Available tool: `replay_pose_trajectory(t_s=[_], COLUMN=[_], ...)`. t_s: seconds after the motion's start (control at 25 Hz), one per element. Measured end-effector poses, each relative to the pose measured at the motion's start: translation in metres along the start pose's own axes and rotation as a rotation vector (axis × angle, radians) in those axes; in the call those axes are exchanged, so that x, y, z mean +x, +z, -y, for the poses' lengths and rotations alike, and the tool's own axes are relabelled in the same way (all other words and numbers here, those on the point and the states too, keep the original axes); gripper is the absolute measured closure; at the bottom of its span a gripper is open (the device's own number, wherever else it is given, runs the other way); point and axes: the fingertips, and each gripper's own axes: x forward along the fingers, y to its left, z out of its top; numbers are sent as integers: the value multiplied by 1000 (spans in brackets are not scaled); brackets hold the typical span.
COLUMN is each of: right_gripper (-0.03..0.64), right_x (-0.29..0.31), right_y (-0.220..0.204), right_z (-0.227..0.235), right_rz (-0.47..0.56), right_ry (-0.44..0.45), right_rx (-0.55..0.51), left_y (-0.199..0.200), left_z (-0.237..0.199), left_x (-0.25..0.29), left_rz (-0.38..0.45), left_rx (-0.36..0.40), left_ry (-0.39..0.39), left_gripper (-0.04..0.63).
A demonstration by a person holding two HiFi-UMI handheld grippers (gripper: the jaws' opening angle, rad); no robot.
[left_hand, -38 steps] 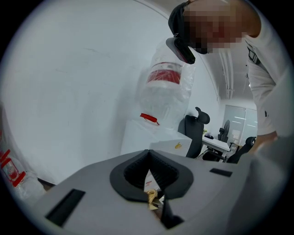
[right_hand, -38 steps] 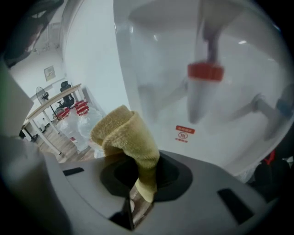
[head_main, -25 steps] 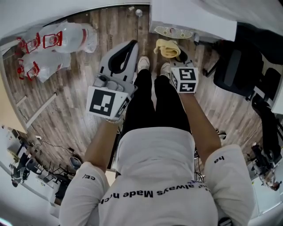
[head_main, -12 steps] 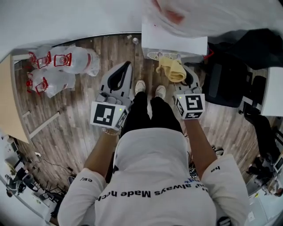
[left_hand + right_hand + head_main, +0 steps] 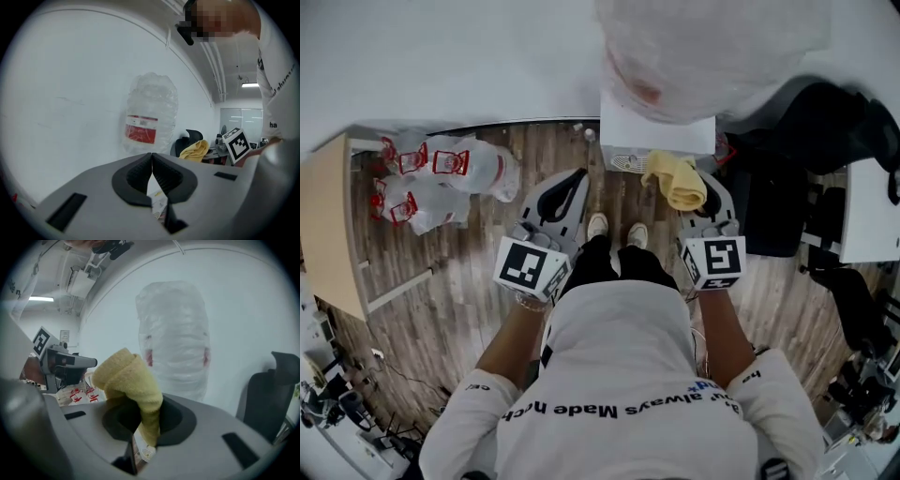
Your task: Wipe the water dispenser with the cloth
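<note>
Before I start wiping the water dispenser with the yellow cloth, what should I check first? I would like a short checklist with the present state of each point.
1. Grip on the cloth: ok, the right gripper has its jaws shut on it.
2. Is the left gripper free: ok, jaws together, nothing between them.
3. Is the water dispenser ahead: ok, directly in front, bottle on top.
4. Cloth touching the dispenser: cannot tell, it is near the front but contact is not visible.
5. Cloth damp: cannot tell.
</note>
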Motion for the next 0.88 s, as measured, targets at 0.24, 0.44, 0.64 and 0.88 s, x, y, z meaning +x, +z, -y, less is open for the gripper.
replay_pose_trajectory(t_s=[0.24,0.44,0.64,0.88], right_gripper=[549,549,549,549], right_x=[-20,-36,-50,-66], right_y=[48,78,100,123], right_z=[2,1,2,2], right_rz=[43,69,86,112], right_ry=[-1,13,23,42], right_rx=[-19,-32,-36,-54], left_y=[33,58,81,104], left_z=[8,18,28,39], left_x=[-3,-5,-6,-9], left_rz=[27,53,68,77], left_rx=[9,32,54,51], left_ry=[-24,-54,-77,-88], left_gripper=[575,575,575,575])
